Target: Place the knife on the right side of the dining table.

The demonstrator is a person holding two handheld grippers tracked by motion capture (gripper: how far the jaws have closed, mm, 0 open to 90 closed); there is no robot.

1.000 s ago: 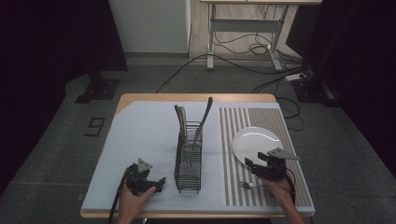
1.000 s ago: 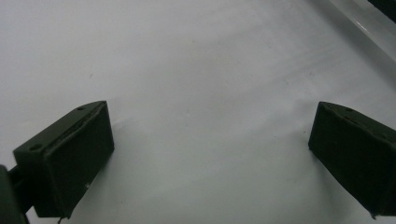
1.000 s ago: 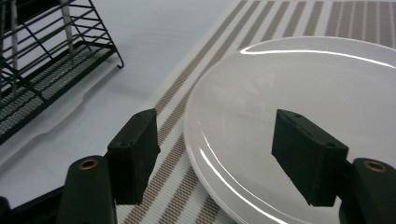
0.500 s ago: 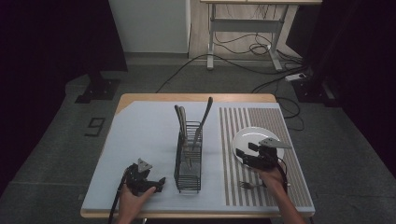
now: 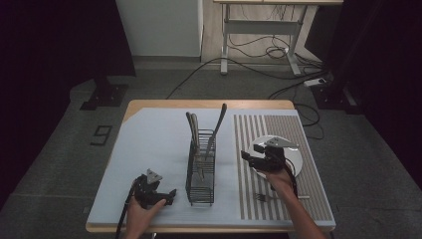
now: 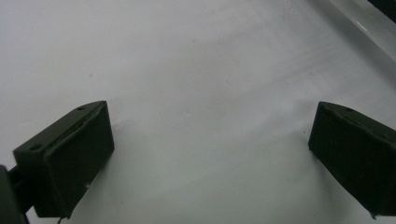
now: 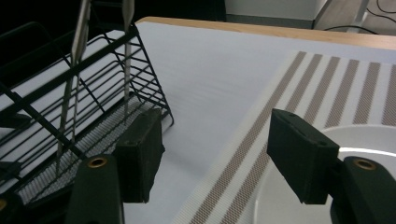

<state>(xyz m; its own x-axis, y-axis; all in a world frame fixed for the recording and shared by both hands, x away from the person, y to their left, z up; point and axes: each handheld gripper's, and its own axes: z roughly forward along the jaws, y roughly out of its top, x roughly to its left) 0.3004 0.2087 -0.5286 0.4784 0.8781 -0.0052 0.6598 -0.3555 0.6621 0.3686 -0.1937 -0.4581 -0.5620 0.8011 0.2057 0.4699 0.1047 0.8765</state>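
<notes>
- Since a second ago our right gripper (image 5: 249, 157) has come off the near end of the striped mat (image 5: 286, 199), away from the fork (image 5: 266, 197), and now hangs over the mat's left edge beside the white plate (image 5: 293, 159).
- Its jaws have just been closing a little, yet they stand wide apart with nothing between them; in the right gripper view (image 7: 212, 161) we see only mat stripes and pale table cover (image 7: 219, 70) in the gap.
- Just left of those jaws stands the black wire rack (image 7: 70, 116), with thin metal stems (image 7: 77, 56) upright inside it; it lies between our two hands.
- From above, the rack (image 5: 200, 169) holds several utensil handles (image 5: 191, 127) leaning out of its far end.
- The fork lies on the mat's near part, close to our right forearm (image 5: 293, 206).
- Our left gripper (image 5: 166, 195) has kept its place on the cover near the table's front edge, beside the rack; its jaws are spread wide and empty over bare cover (image 6: 205, 84).
</notes>
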